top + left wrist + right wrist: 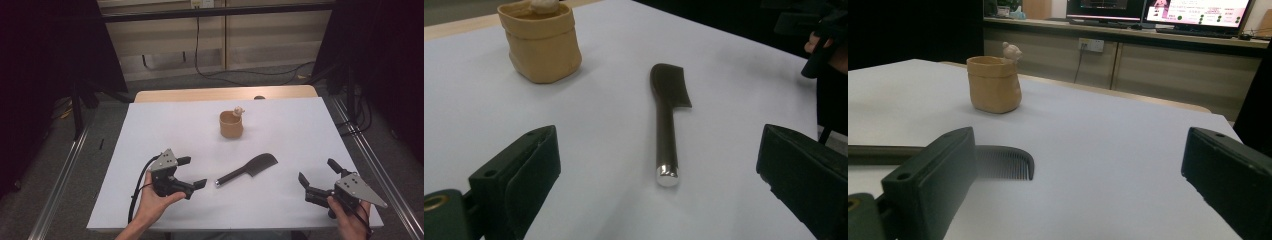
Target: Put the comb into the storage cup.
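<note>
Two grippers, left gripper (191,172) and right gripper (318,177), rest jaws wide and empty, flanking the comb (248,169), probably staged for pickup; the cup (231,125) stands beyond.

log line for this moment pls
left tongs: open, empty | right tongs: open, empty | comb: flat on table between them | cup: upright, beyond comb

You see a dark comb (248,170) lying flat on the white table (300,135), handle toward 8 o'clock and toothed end toward 2. At 11 o'clock from it, well apart, a tan cup (231,125) stands upright with a small pale figure (239,110) on its rim.
</note>
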{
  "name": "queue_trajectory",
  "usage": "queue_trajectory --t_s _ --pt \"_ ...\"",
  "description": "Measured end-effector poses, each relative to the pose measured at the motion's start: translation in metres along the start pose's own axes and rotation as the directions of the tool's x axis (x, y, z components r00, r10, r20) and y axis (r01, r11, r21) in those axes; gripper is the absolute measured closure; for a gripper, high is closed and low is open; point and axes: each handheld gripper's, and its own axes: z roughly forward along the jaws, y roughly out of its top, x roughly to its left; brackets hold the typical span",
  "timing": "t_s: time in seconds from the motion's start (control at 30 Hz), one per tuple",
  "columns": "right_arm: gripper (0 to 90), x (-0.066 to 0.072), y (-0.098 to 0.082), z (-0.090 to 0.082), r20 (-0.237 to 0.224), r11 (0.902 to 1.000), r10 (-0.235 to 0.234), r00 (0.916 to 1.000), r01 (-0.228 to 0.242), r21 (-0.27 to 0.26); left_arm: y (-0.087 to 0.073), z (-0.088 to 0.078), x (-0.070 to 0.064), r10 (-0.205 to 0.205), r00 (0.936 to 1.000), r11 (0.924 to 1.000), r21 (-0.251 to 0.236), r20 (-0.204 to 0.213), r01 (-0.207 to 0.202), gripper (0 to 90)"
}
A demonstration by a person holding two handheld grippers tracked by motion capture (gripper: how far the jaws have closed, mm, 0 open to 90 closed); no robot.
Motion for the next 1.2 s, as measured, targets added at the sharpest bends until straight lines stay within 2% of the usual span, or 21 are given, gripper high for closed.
queue_trajectory --t_s 0.17,0.47,0.67,0.8,0.93,1.07,1.17,1.2 --pt "0.9 0.000 0.000 0.001 0.000 1.0000 -0.003 1.0000 0.003 0.000 0.002 0.012 -0.001 0.009 0.9997 0.9991 0.041 0.025 -0.010 4.1" --pt "0.9 0.000 0.000 0.000 -0.004 1.0000 0.000 1.0000 0.000 0.003 0.012 0.027 -0.003 0.017 0.9978 0.9963 0.083 0.064 -0.022 4.8" --pt "0.9 0.000 0.000 0.000 -0.004 1.0000 -0.002 1.0000 0.002 0.002 0.019 0.038 -0.003 0.045 0.9955 0.9941 0.094 0.083 -0.053 4.2" --pt "0.9 0.000 0.000 0.000 -0.005 1.0000 -0.002 1.0000 0.002 0.001 0.024 0.046 0.001 0.038 0.9946 0.9930 0.107 0.097 -0.048 4.2" --pt "0.9 -0.001 0.000 0.000 -0.003 1.0000 -0.002 1.0000 0.002 0.003 0.028 0.053 0.001 0.063 0.9915 0.9866 0.143 0.114 -0.079 4.2" --pt "0.9 0.000 0.000 0.000 -0.006 1.0000 -0.004 1.0000 0.004 -0.001 0.030 0.058 0.002 0.054 0.9907 0.9848 0.158 0.125 -0.073 4.1" --pt "0.9 0.000 0.000 0.000 -0.006 1.0000 -0.003 1.0000 0.003 0.001 0.033 0.065 0.003 0.048 0.9899 0.9811 0.179 0.133 -0.072 4.0" --pt "0.9 0.000 0.000 0.000 -0.005 1.0000 -0.001 1.0000 0.001 0.000 0.034 0.067 0.003 0.054 0.9888 0.9777 0.194 0.139 -0.081 4.2"
